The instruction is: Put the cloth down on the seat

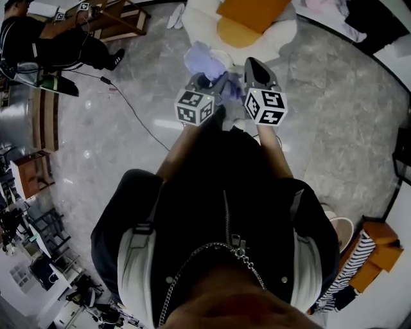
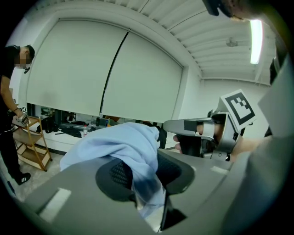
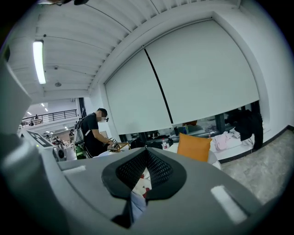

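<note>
A light blue cloth (image 1: 202, 59) hangs bunched from my left gripper (image 1: 209, 80), held over the marble floor just short of the white seat (image 1: 205, 19) with its orange cushion (image 1: 247, 19). In the left gripper view the cloth (image 2: 124, 147) is pinched between the jaws of the left gripper (image 2: 140, 176) and drapes over the left jaw. My right gripper (image 1: 253, 64) is level with it to the right, jaws together, and I see nothing held in it. It also appears as the right gripper (image 2: 172, 125) beside the cloth. In the right gripper view the right gripper (image 3: 146, 153) points toward the orange cushion (image 3: 195, 147).
A person in black (image 1: 51, 45) stands at the far left by a wooden rack (image 1: 115, 19), with a cable (image 1: 128, 106) trailing over the floor. Striped clothing and an orange box (image 1: 372, 254) lie at the right. Clothes (image 3: 229, 137) lie along the window ledge.
</note>
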